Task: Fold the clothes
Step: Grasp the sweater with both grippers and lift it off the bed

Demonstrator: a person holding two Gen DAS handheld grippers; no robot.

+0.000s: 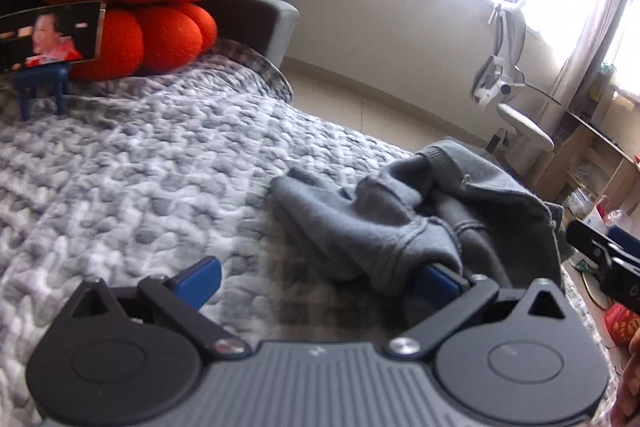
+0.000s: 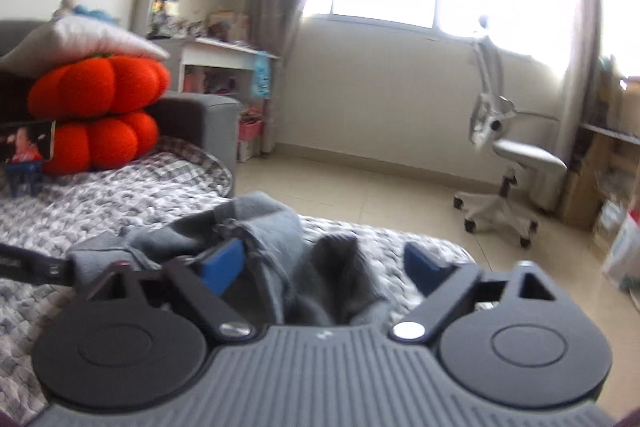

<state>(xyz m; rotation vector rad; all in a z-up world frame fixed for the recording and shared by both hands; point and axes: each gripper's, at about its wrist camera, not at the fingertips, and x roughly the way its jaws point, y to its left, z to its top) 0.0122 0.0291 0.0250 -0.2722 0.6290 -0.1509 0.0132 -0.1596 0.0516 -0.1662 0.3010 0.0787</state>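
A crumpled grey knit garment (image 1: 404,211) lies bunched on the grey-and-white quilted bed cover (image 1: 140,155), its long axis running from the left gripper (image 1: 320,279) toward the bed's far edge. The left gripper's fingers (image 1: 200,277) stand wide, cloth draped over the right one. The right gripper (image 2: 324,267) has its fingers (image 2: 222,263) partly apart with grey cloth between them; whether they pinch it, I cannot tell.

Grey garment (image 1: 384,223) lies crumpled in a heap on the bed; ribbed cuff uppermost.
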